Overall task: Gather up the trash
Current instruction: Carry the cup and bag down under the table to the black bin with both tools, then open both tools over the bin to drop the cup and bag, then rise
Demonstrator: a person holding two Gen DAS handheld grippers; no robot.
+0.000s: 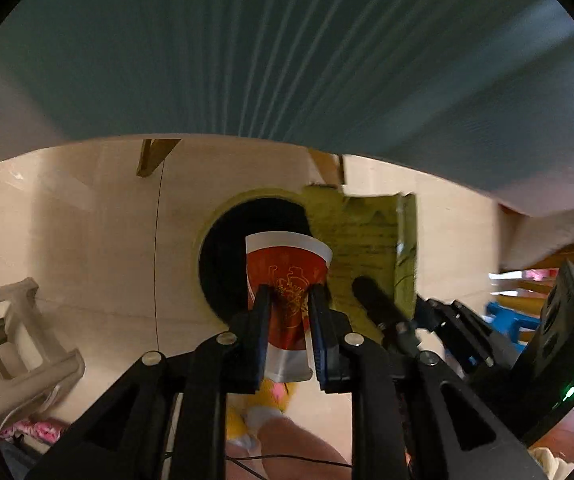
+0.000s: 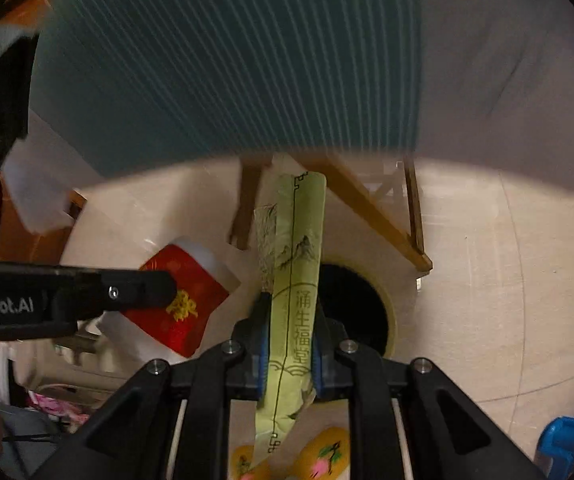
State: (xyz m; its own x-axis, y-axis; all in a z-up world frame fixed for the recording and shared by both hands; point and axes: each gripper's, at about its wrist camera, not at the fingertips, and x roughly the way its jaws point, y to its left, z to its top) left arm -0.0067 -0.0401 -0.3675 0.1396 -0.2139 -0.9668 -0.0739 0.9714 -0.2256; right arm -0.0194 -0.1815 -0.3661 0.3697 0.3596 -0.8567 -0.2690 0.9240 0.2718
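Red paper cup (image 1: pixel 287 276) clamped in left gripper (image 1: pixel 289 300), hanging over round black bin (image 1: pixel 223 264) on the floor; right gripper (image 2: pixel 289 332) clamped on flattened green carton (image 2: pixel 295 280), just beside the cup, above same bin; frames blurred.

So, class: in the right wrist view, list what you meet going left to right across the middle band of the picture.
Left gripper → red paper cup → green paper packet → dark bin opening → blue plastic thing at the right edge.
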